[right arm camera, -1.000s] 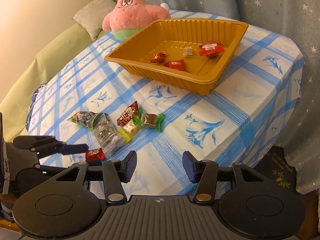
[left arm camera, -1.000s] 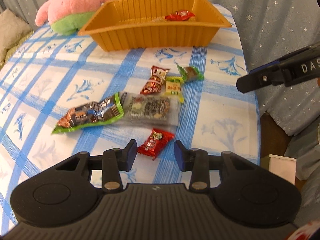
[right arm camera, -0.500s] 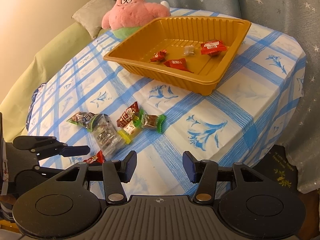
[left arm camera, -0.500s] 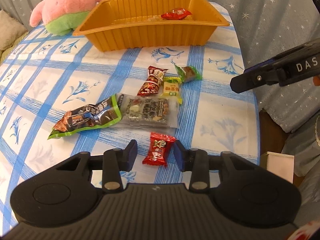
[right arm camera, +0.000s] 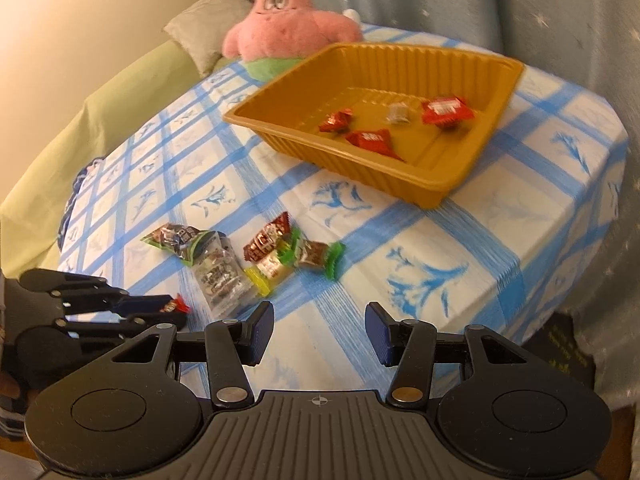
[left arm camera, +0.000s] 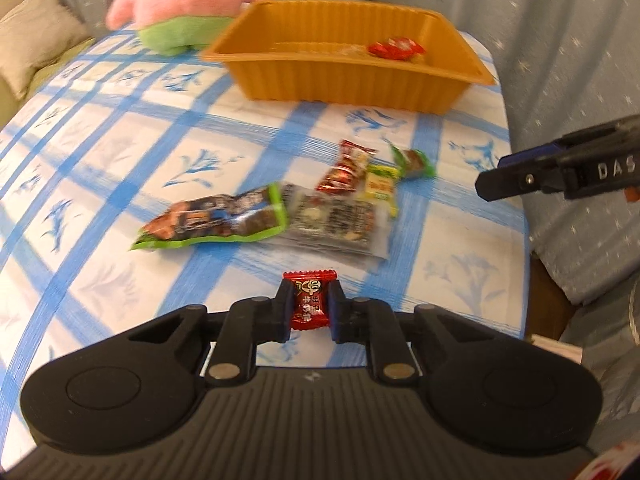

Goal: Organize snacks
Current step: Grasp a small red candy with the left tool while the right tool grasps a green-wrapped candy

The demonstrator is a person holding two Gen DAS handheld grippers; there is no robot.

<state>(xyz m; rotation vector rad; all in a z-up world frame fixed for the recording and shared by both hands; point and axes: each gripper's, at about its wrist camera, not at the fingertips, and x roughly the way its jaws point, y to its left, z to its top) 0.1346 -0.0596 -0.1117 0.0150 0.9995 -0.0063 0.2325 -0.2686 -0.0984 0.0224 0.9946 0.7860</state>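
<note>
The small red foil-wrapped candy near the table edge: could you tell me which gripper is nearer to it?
Left. The left gripper is closing, pads pressing the small red foil-wrapped candy. The right gripper is open and empty, off to one side.

Warm, yellowish indoor light falls evenly on both views, leaving only soft, faint shadows. Fisheye distortion bows the blue-checked white tablecloth and darkens the corners. Motion blur smears the ribbed orange plastic tray and the pink star-shaped plush toy.
</note>
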